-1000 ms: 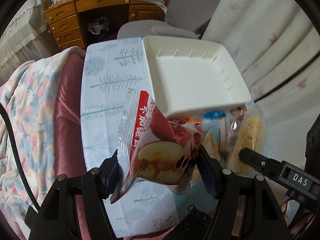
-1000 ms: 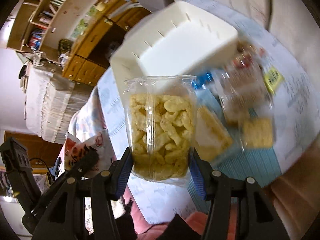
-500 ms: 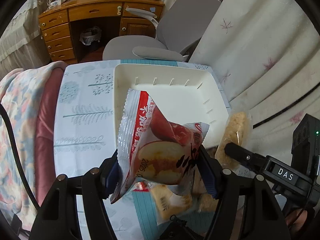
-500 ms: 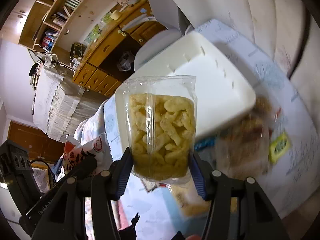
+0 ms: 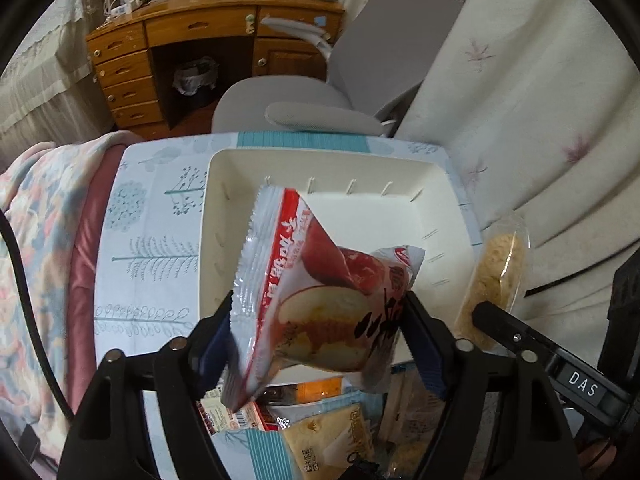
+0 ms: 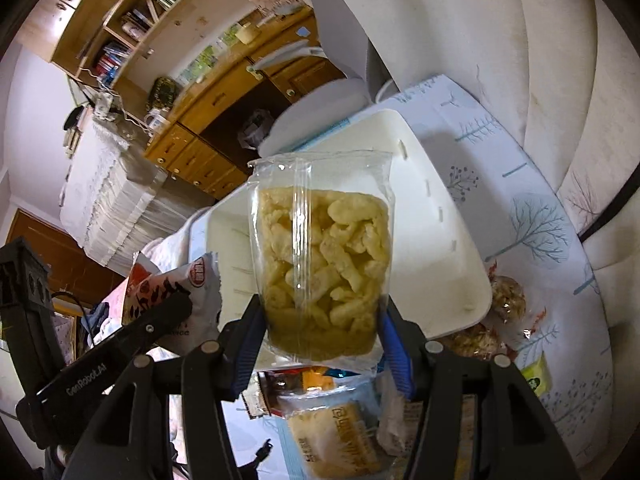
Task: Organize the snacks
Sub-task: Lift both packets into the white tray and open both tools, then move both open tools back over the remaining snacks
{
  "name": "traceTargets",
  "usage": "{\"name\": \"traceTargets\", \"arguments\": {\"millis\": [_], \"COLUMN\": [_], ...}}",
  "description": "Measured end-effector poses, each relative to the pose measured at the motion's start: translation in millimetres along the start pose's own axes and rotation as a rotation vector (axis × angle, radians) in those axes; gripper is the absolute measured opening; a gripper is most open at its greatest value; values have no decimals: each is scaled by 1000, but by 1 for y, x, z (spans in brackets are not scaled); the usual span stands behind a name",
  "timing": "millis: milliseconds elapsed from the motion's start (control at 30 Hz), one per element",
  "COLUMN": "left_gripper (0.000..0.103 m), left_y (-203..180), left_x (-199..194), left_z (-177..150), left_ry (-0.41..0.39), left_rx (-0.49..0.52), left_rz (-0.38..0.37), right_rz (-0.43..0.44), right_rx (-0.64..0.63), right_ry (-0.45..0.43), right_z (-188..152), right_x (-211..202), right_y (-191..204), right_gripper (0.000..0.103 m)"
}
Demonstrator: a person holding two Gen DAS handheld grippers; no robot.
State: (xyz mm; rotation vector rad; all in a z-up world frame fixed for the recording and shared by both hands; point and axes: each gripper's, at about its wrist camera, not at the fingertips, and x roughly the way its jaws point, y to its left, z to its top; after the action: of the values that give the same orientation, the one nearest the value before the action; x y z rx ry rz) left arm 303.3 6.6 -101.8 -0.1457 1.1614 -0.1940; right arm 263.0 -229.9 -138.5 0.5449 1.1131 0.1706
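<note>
Red-and-white snack packet (image 5: 320,304) clamped between fingers of left gripper (image 5: 320,344), held above near edge of white tray (image 5: 404,216). Tray set on tree-print tablecloth (image 5: 148,240). At 3 o'clock, clear bag of yellow puffs (image 5: 496,276) pinched by right gripper (image 5: 486,312), just beside tray's right rim. At 6 o'clock, further snack packets (image 5: 324,436) heaped below tray. At 12 o'clock, grey chair (image 5: 320,108) and wooden desk (image 5: 208,36) seen beyond table.
</note>
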Motion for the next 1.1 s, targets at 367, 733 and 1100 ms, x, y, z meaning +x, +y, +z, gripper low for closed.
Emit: {"name": "traceTargets", "arguments": {"millis": [367, 733, 1100], "left_gripper": [92, 92, 91], "left_y": [12, 33, 74], "left_x": [-22, -72, -115], "left_z": [-15, -54, -109], "left_ry": [-14, -54, -64], "left_rx": [-54, 1, 90], "left_rz": [-19, -82, -124], "right_rz": [-5, -19, -51], "right_rx": [51, 69, 108], "right_ry": [-27, -121, -205], "right_z": [-8, -58, -134], "right_x": [-11, -48, -71], "right_y": [-8, 23, 58], "right_gripper": [82, 82, 82]}}
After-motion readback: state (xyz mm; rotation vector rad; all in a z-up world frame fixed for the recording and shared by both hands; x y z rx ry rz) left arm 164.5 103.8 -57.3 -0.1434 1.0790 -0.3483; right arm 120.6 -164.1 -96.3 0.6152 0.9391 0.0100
